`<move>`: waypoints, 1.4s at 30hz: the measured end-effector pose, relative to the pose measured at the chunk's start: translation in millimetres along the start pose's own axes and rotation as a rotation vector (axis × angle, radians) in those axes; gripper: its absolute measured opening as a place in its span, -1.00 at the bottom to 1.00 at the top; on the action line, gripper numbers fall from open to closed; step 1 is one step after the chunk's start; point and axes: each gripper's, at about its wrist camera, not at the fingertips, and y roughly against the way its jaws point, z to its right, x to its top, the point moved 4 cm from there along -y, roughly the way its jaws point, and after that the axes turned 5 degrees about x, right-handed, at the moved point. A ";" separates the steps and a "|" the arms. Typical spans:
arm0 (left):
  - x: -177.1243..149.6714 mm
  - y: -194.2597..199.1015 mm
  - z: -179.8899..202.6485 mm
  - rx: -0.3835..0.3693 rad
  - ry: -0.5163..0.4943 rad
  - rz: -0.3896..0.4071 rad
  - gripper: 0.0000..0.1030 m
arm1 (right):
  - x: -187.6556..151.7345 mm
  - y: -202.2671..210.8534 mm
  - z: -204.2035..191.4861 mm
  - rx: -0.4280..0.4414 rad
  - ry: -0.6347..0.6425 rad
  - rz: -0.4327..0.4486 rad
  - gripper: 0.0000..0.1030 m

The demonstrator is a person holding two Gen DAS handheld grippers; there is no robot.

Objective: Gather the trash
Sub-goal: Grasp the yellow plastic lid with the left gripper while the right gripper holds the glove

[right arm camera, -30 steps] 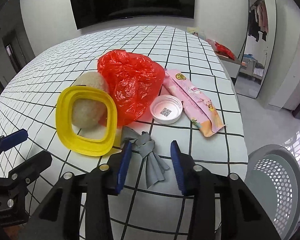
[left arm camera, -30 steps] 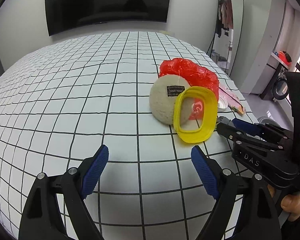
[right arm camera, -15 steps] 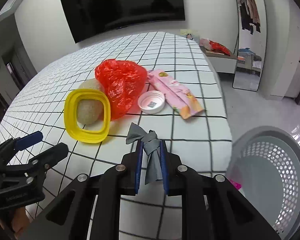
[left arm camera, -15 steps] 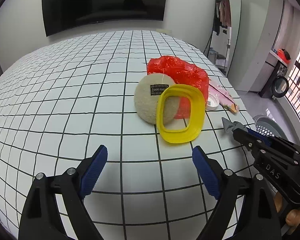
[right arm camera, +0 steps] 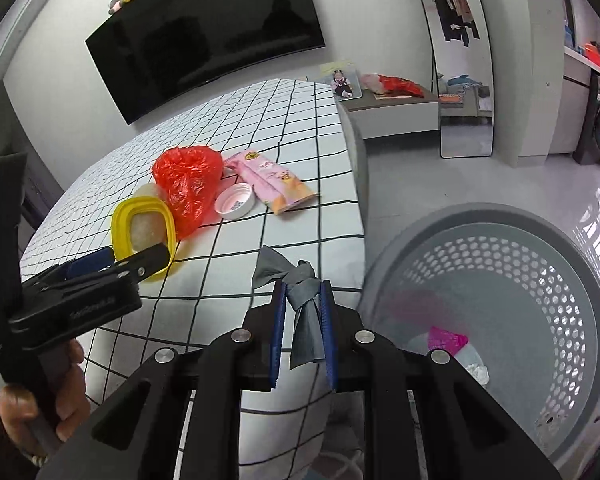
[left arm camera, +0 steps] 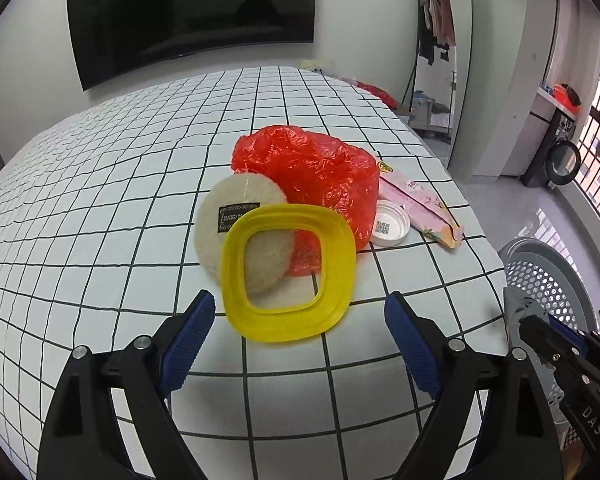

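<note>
My right gripper [right arm camera: 303,292] is shut on a knotted grey rag [right arm camera: 300,280] and holds it in the air over the table's right edge, beside the grey perforated basket [right arm camera: 548,264]. In the left wrist view the rag [left arm camera: 520,308] shows at the far right. My left gripper [left arm camera: 296,312] is open and empty, just in front of a yellow ring lid [left arm camera: 288,276]. Behind the lid lie a round beige pad [left arm camera: 236,216], a red plastic bag [left arm camera: 312,172], a white cap [left arm camera: 388,226] and a pink wrapper [left arm camera: 416,204].
The grid-pattern table [left arm camera: 100,200] ends at its right edge near the basket [left arm camera: 548,276]. The basket holds a pink scrap [right arm camera: 446,338] and white paper [right arm camera: 476,372]. A black TV [left arm camera: 188,16] hangs on the far wall. A mirror [right arm camera: 464,80] leans at the right.
My right gripper closed on the grey rag, lifted it off the table and carried it right toward the basket. My left gripper moved closer to the yellow lid and stayed open.
</note>
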 end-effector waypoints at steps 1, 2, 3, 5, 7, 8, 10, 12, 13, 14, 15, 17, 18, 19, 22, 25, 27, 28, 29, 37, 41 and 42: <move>1.4 -2.6 2.1 0.009 -0.003 0.000 0.65 | -0.5 1.4 2.9 0.001 -0.006 0.002 -0.67; 2.7 -5.4 4.0 0.016 -0.005 -0.002 0.65 | -1.0 2.4 5.0 0.002 -0.011 0.003 -0.67; 4.2 -7.9 4.5 0.024 -0.007 -0.004 0.65 | -1.8 3.7 7.2 0.003 -0.016 0.003 -0.67; 5.7 -12.8 6.3 0.043 -0.011 -0.009 0.65 | -1.7 4.7 11.5 0.007 -0.026 0.006 -0.67; 6.1 -16.4 6.7 0.057 -0.012 -0.011 0.65 | -2.0 6.0 14.2 0.011 -0.033 0.008 -0.67; 6.3 -17.1 7.1 0.062 -0.013 -0.009 0.63 | -2.2 5.7 15.3 0.013 -0.036 0.008 -0.67; 6.5 -17.4 7.8 0.072 -0.020 -0.003 0.44 | -3.5 6.3 16.7 0.017 -0.042 0.008 -0.67; 6.3 -15.9 7.7 0.061 -0.024 -0.003 0.30 | -4.2 6.1 17.4 0.019 -0.045 0.005 -0.67; 6.1 -14.9 7.4 0.049 -0.020 -0.004 0.29 | -4.6 5.8 17.3 0.020 -0.046 0.004 -0.67; 5.4 -13.2 7.4 0.043 -0.018 -0.002 0.29 | -4.7 5.7 17.1 0.020 -0.046 0.003 -0.67; 4.6 -10.8 7.3 0.041 -0.021 0.003 0.29 | -5.2 6.1 17.2 0.020 -0.046 0.004 -0.67; 2.2 -6.4 7.8 0.036 -0.025 0.008 0.29 | -5.5 6.7 17.6 0.019 -0.048 0.004 -0.67; 1.0 -4.2 7.5 0.030 -0.025 0.009 0.29 | -5.3 7.7 17.7 0.018 -0.049 0.005 -0.67; -0.8 -0.9 7.4 0.023 -0.025 0.011 0.29 | -5.6 8.2 18.4 0.017 -0.050 0.006 -0.67; -4.7 8.0 8.5 0.006 -0.029 0.017 0.29 | -7.1 10.9 20.2 0.008 -0.052 0.008 -0.67; -8.1 18.4 13.2 -0.020 -0.042 0.027 0.29 | -9.2 13.5 23.1 -0.003 -0.057 0.011 -0.67; -9.0 25.8 17.1 -0.036 -0.054 0.041 0.29 | -11.4 15.9 25.2 -0.009 -0.062 0.015 -0.67; -9.1 30.5 19.8 -0.047 -0.060 0.051 0.29 | -13.0 17.5 26.9 -0.014 -0.065 0.017 -0.67; -9.5 34.6 22.5 -0.056 -0.065 0.061 0.29 | -14.3 18.9 28.1 -0.018 -0.068 0.018 -0.67; -13.0 46.9 54.6 -0.138 -0.134 0.078 0.29 | -24.0 36.9 42.1 -0.065 -0.098 0.037 -0.67; -14.9 49.9 68.8 -0.164 -0.163 0.083 0.29 | -26.2 47.5 52.0 -0.083 -0.116 0.052 -0.67; -15.4 50.7 72.0 -0.170 -0.168 0.085 0.29 | -27.0 49.8 54.2 -0.087 -0.119 0.056 -0.67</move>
